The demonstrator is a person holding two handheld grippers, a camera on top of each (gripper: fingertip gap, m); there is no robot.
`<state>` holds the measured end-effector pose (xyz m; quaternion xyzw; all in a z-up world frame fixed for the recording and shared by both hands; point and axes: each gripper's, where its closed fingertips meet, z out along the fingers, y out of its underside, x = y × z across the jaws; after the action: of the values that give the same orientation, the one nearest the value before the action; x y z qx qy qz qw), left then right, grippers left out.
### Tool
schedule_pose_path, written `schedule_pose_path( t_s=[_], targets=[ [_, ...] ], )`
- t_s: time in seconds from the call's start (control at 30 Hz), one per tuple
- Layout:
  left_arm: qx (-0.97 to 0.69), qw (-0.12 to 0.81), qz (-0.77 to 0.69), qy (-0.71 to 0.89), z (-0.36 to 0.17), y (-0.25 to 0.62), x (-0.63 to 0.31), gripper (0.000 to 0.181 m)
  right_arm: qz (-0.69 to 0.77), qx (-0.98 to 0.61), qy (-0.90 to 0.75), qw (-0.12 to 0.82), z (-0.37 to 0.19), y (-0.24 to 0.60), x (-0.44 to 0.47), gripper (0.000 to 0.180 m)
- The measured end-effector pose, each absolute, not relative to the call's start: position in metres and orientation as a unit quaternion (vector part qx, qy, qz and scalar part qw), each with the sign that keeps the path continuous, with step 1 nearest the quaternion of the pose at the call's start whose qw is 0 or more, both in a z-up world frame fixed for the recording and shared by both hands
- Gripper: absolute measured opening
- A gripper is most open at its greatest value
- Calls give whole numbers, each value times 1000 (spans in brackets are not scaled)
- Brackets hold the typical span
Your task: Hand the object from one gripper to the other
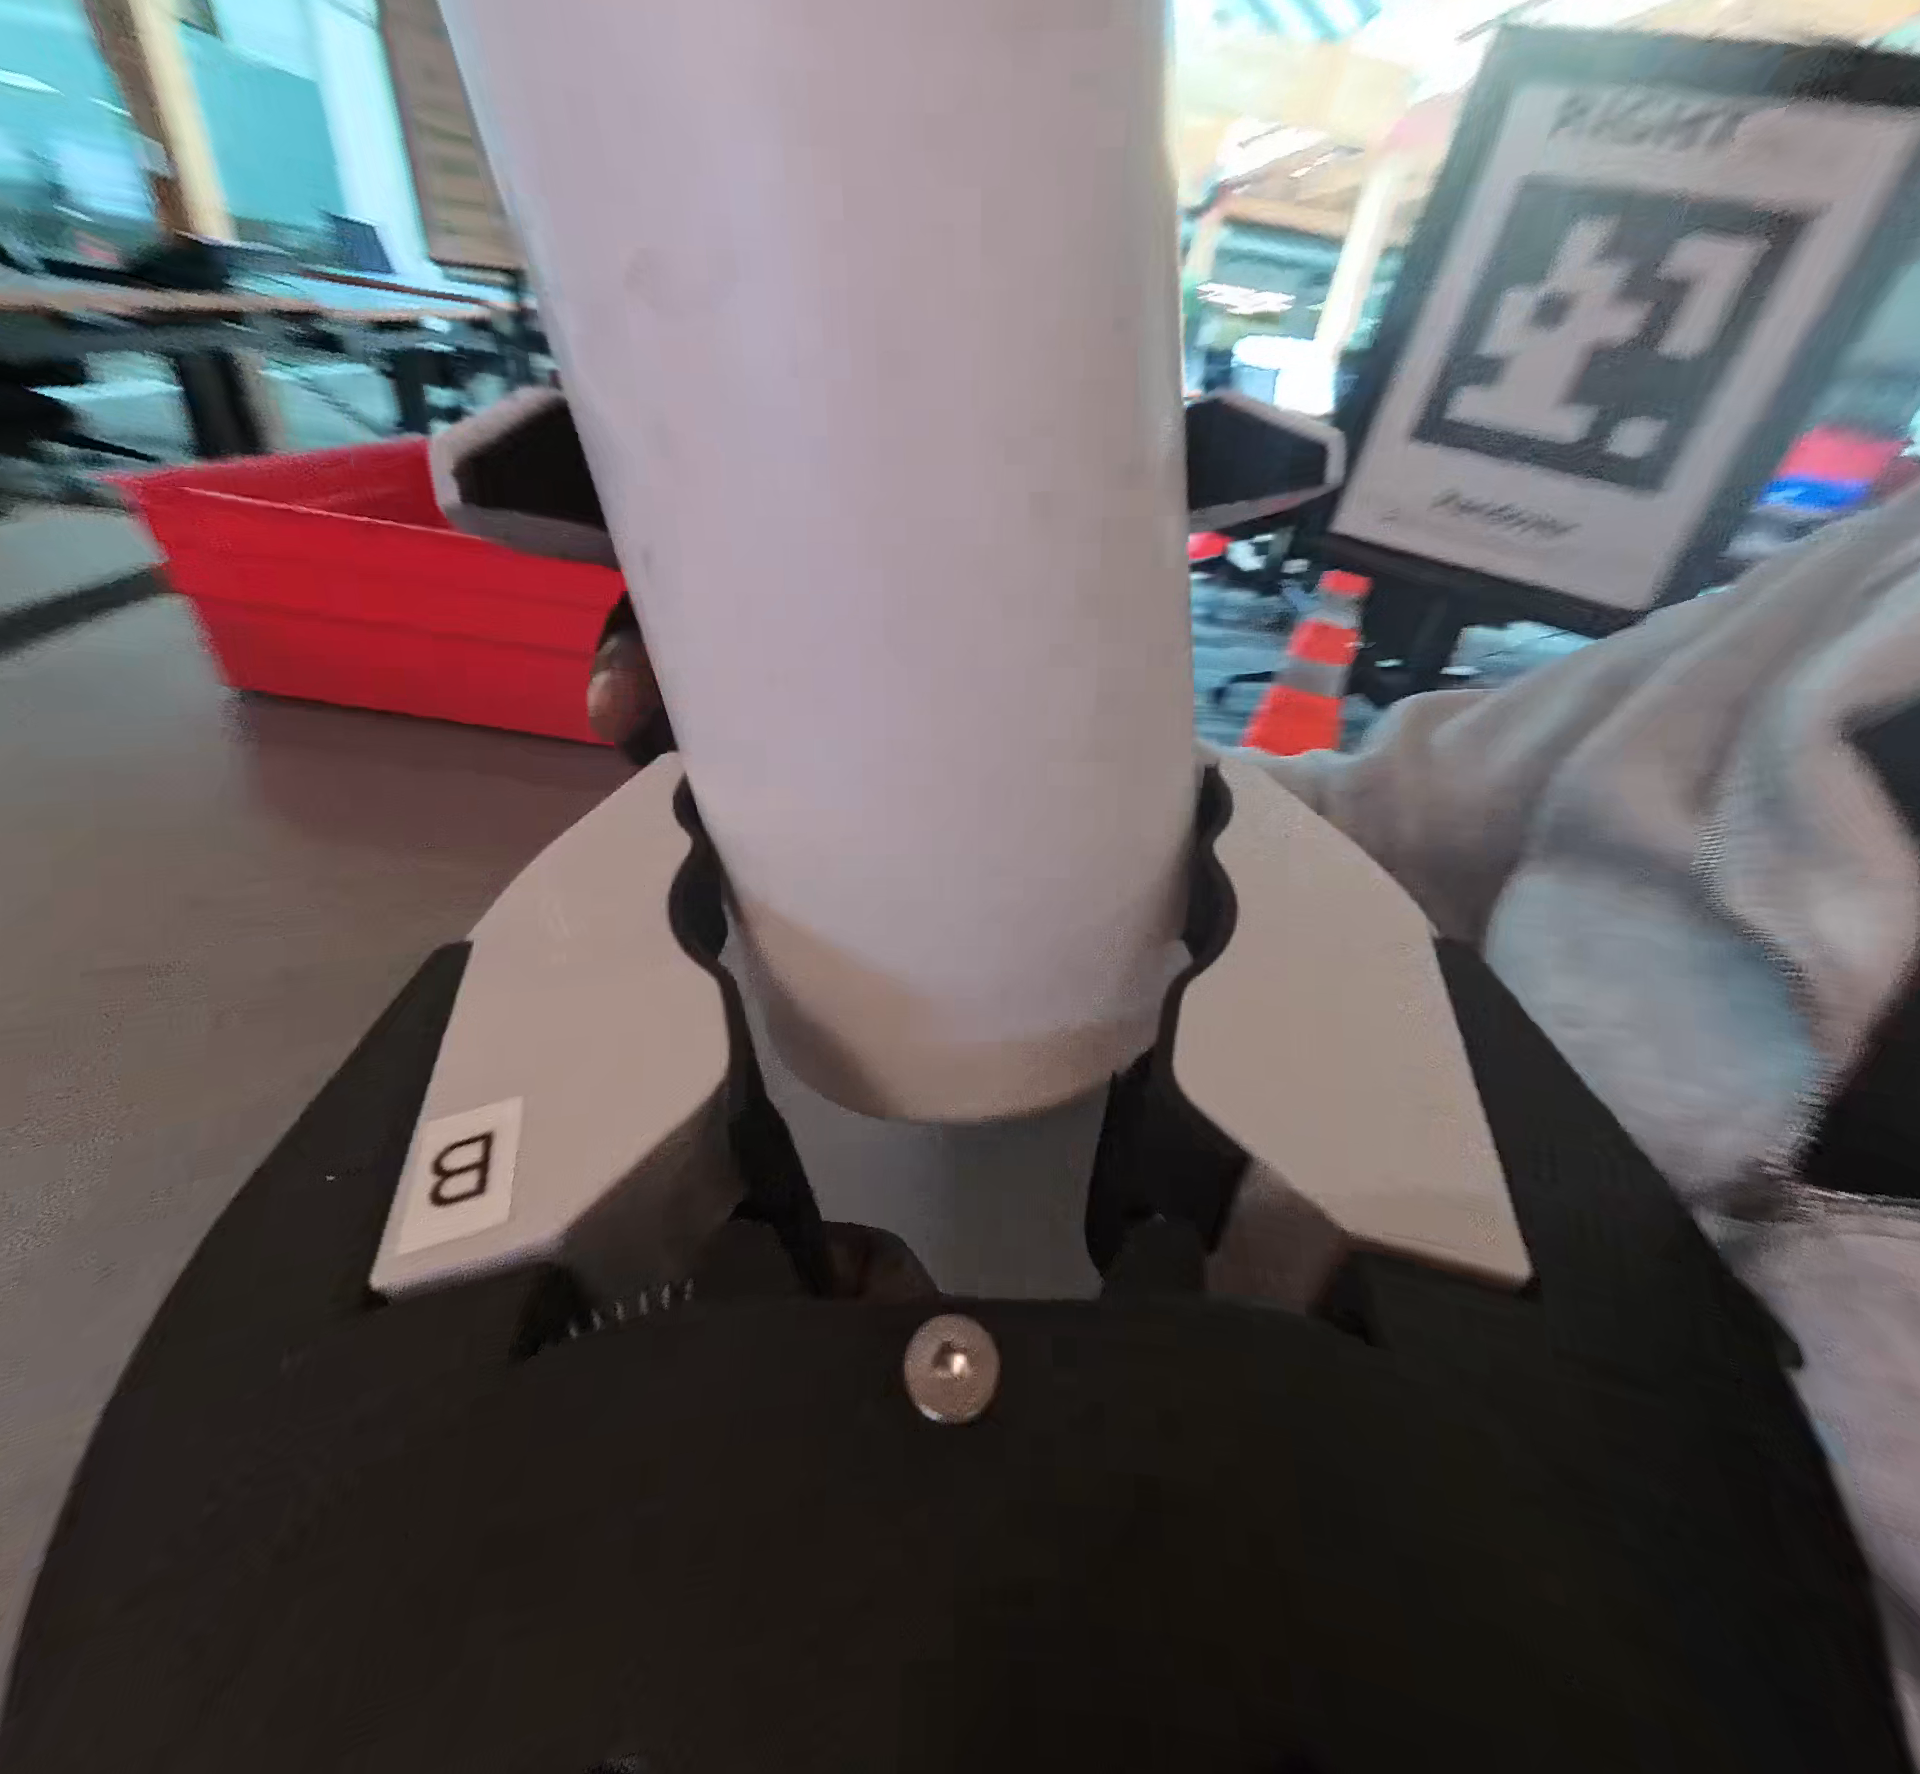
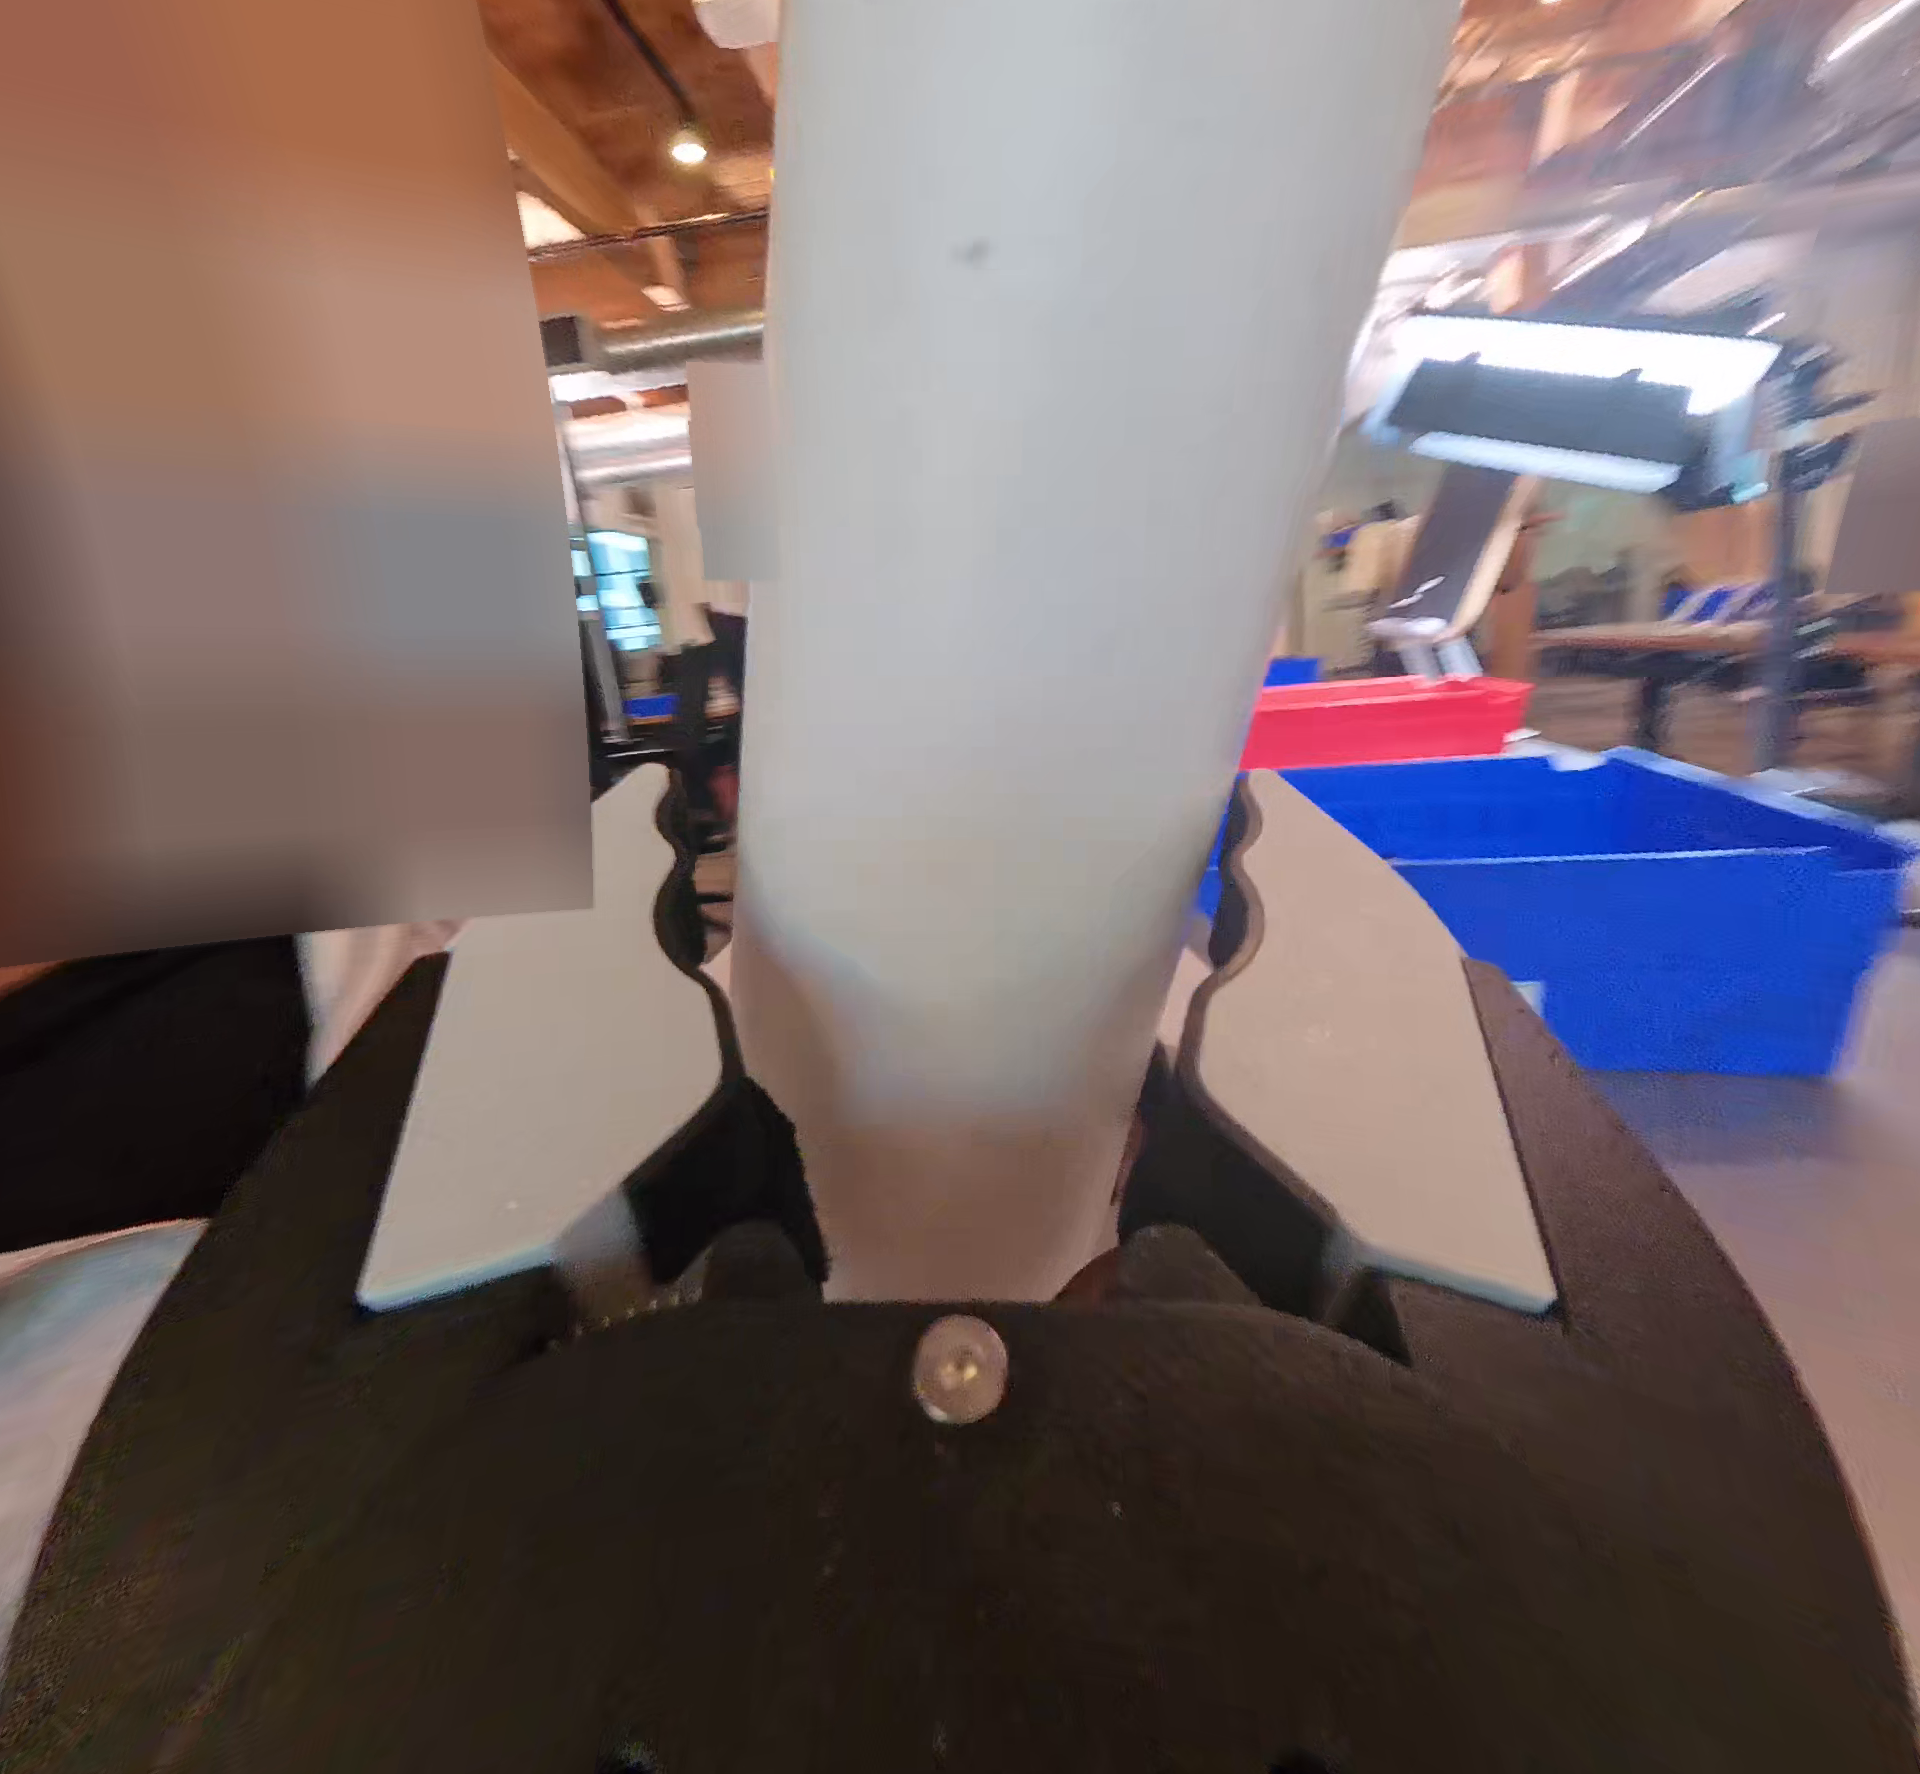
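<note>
Smooth matte white tube (image 1: 862,436), cylindrical, clamped in left gripper (image 1: 951,893); right gripper (image 2: 961,903) narrow around it, contact unclear. Glossy red bin (image 1: 353,581) at 9 o'clock.

The tube (image 1: 862,436) is plain white, perhaps faintly grey in the blurred right wrist view. The left tongs (image 1: 951,883) and right tongs (image 2: 961,893) are grey on black. One bin (image 1: 364,581) is red, another bin (image 2: 1621,903) blue; the cone (image 1: 1311,664) has orange and white bands.
</note>
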<state>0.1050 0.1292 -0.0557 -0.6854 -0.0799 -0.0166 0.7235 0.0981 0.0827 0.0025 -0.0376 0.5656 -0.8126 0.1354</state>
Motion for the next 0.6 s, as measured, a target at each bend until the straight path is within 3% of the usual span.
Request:
schedule_pose_path(
  t_s=[0.07,0.17,0.43,0.6],
  targets=[
    [-679,727,-72,-70,-54,130,115,88,-794,-48,577,183,-3,80,106,91],
    [-683,724,-65,-70,-55,130,114,88,-784,-50,592,179,-6,80,107,90],
    [-712,655,236,-98,-65,120,68,95,-779,-10,627,-31,-11,78,76,89],
    [-723,637,244,-108,-72,121,65,91,-775,1,630,-52,-13,77,71,90]
  ],
)
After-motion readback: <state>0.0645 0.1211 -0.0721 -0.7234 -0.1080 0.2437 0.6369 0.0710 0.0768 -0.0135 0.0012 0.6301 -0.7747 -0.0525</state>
